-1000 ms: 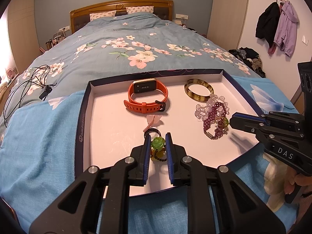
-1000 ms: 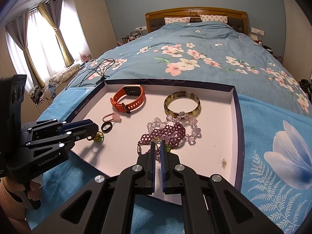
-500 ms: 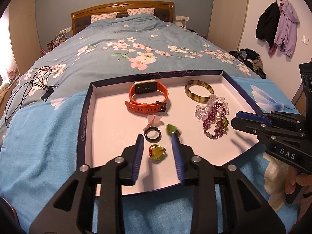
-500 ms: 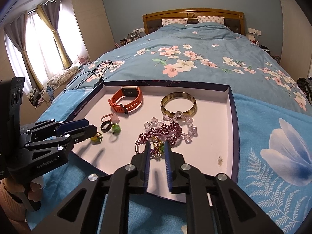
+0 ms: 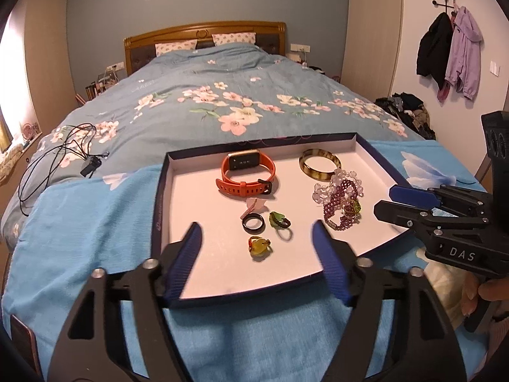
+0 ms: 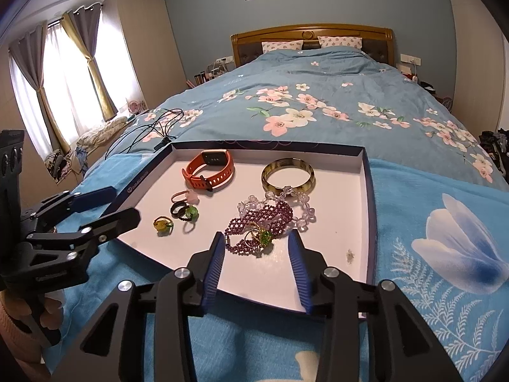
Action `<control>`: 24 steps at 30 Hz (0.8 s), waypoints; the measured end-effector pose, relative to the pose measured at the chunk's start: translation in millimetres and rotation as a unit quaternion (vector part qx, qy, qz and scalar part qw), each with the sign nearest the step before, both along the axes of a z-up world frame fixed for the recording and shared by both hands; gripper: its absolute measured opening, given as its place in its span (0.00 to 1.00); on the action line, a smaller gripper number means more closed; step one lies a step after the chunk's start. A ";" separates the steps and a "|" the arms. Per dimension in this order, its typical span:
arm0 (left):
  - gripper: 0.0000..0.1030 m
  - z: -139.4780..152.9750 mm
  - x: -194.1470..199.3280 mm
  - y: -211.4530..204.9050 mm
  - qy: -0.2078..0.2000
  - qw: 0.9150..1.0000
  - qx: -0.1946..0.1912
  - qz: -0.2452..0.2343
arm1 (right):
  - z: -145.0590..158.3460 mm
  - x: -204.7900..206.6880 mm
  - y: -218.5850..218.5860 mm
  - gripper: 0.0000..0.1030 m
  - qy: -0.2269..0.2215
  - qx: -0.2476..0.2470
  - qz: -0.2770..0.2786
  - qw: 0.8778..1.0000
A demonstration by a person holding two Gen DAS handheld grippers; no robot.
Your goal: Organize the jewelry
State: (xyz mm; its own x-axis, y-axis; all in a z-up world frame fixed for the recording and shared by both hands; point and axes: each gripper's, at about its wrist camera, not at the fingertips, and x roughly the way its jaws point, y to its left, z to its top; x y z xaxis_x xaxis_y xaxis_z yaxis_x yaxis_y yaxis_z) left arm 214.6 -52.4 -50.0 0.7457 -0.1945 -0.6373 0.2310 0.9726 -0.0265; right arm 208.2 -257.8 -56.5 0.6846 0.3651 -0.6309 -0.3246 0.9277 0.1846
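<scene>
Both grippers have just let go and are opening: the left gripper (image 5: 256,253) leaves the yellow ring (image 5: 259,245) lying free in the tray (image 5: 165,191), in front of the orange watch (image 5: 246,175), and the right gripper (image 6: 256,256) holds nothing, so the next piece can be sorted.

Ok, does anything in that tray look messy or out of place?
Yes: the purple bead bracelet, the clear bead bracelet and a green-stone ring lie tangled in one heap, partly over the bangle.

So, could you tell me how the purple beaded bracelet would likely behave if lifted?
The purple beaded bracelet lies in loose coils, so it would probably droop. It overlaps the clear bead bracelet, so that might drag along.
</scene>
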 end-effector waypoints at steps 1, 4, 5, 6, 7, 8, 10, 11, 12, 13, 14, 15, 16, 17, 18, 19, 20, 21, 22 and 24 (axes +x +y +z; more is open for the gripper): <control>0.73 2.1 -3.8 1.2 -0.006 1.000 0.000 0.002 | 0.6 -1.6 -0.5 0.46 -0.002 0.001 0.000 1.000; 0.88 6.5 -13.4 3.4 -0.018 1.000 -0.003 0.005 | 3.7 -7.5 -2.3 0.55 -0.017 -0.002 -0.008 1.000; 0.90 7.8 -16.9 3.6 -0.023 1.000 -0.004 0.006 | 4.8 -9.3 -3.0 0.58 -0.020 -0.001 -0.010 1.000; 0.92 9.8 -22.1 5.0 -0.029 1.000 -0.005 0.008 | 6.3 -12.0 -3.7 0.65 -0.024 -0.001 -0.013 1.000; 0.95 11.6 -26.6 6.0 -0.035 0.999 -0.004 0.010 | 8.5 -16.1 -4.6 0.69 -0.031 0.000 -0.016 0.999; 0.95 13.8 -32.7 8.0 -0.045 0.999 -0.003 0.015 | 10.5 -20.0 -5.0 0.70 -0.040 0.001 -0.018 0.999; 0.95 18.7 -41.2 11.7 -0.063 0.998 0.000 0.025 | 16.4 -31.3 -5.6 0.86 -0.064 0.000 -0.022 0.998; 0.95 22.7 -49.6 14.8 -0.080 0.996 -0.001 0.030 | 20.2 -40.2 -5.8 0.91 -0.084 -0.003 -0.029 0.996; 0.95 26.4 -55.5 16.7 -0.090 0.995 -0.002 0.032 | 23.3 -49.5 -6.1 0.93 -0.104 -0.003 -0.033 0.994; 0.95 30.3 -63.3 19.3 -0.104 0.994 -0.003 0.036 | 25.4 -56.2 -5.6 0.93 -0.114 -0.005 -0.033 0.993; 0.95 33.6 -71.4 21.8 -0.118 0.992 -0.004 0.040 | 27.7 -60.5 -5.0 0.93 -0.121 -0.007 -0.035 0.992; 0.95 36.1 -77.4 23.2 -0.128 0.991 -0.006 0.042 | 29.0 -67.3 -4.9 0.93 -0.130 -0.009 -0.039 0.991; 0.95 38.0 -84.2 25.0 -0.137 0.989 -0.005 0.046 | 29.8 -71.8 -5.3 0.93 -0.137 -0.009 -0.043 0.990; 0.95 40.1 -92.1 26.6 -0.149 0.988 -0.005 0.051 | 31.1 -81.1 -6.6 0.93 -0.148 -0.005 -0.047 0.988; 0.95 41.8 -97.8 27.5 -0.156 0.986 -0.005 0.052 | 32.1 -86.6 -7.2 0.93 -0.155 -0.004 -0.050 0.987; 0.95 43.2 -105.2 29.1 -0.165 0.985 -0.003 0.056 | 33.0 -91.0 -8.4 0.93 -0.161 -0.005 -0.055 0.985; 0.95 44.3 -111.7 30.4 -0.173 0.983 -0.002 0.060 | 33.9 -99.4 -10.2 0.93 -0.173 -0.005 -0.062 0.983; 0.95 45.7 -119.6 32.4 -0.180 0.982 -0.004 0.065 | 34.1 -105.3 -10.9 0.93 -0.179 -0.005 -0.066 0.982; 0.95 46.7 -125.0 33.6 -0.183 0.981 -0.006 0.067 | 34.4 -110.1 -11.3 0.93 -0.182 -0.004 -0.069 0.981; 0.95 49.3 -136.7 38.1 -0.191 0.978 -0.012 0.077 | 35.2 -122.7 -11.0 0.93 -0.198 -0.007 -0.076 0.977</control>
State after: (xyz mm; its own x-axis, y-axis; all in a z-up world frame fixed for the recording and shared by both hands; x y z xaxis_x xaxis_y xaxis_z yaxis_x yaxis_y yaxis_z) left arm 77.9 -14.3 -0.7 0.9504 -0.0723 -0.3025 0.0788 0.9968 0.0093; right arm 85.6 -268.8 -21.4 0.9219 0.2324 -0.3099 -0.2253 0.9725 0.0590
